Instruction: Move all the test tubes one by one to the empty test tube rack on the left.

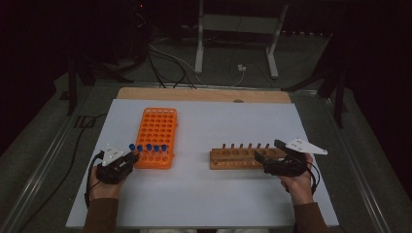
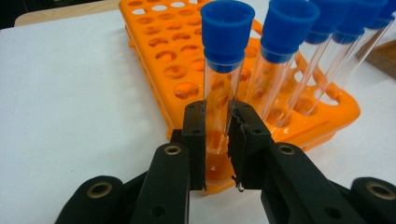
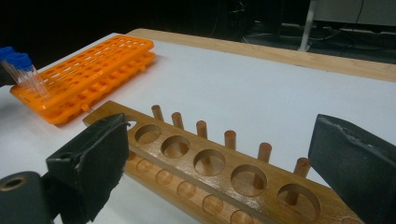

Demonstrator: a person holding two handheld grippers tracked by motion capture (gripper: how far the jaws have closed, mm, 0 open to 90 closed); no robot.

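Pinching a clear glass test tube with a blue cap (image 2: 219, 88), my left gripper (image 2: 217, 140) has its jaws pressed against the glass low down; the tube stands upright in the near corner of the orange plastic rack (image 1: 156, 132), at nine o'clock on the white table (image 1: 204, 194). My right gripper (image 3: 219, 158) is spread wide around the wooden peg rack (image 3: 205, 163) at three o'clock, touching nothing
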